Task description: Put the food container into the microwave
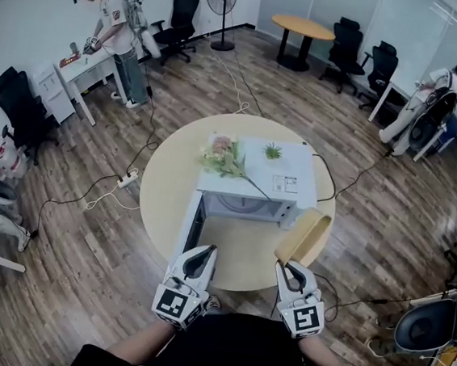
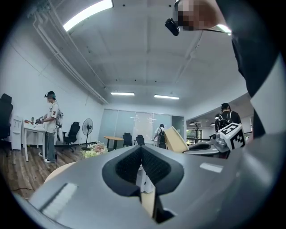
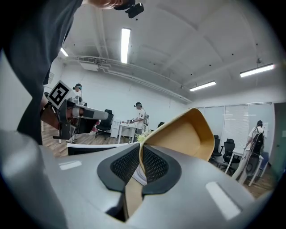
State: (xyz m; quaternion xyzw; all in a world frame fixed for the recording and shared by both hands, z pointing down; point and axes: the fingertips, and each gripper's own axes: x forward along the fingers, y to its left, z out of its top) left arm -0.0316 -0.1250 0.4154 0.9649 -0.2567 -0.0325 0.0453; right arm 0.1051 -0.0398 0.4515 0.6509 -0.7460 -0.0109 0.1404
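Note:
On the round table stands a white microwave, its door swung open toward me on the left side. A tan, empty food container hangs tilted at the microwave's front right corner. My right gripper is shut on its near rim; in the right gripper view the container rises from the closed jaws. My left gripper hovers over the table's near edge in front of the open door. Its pads meet with nothing between them. The container shows to its right.
Flowers and a small green plant lie on top of the microwave. Cables and a power strip run across the wood floor. A person works at a white desk far left; office chairs, a fan and another table stand behind.

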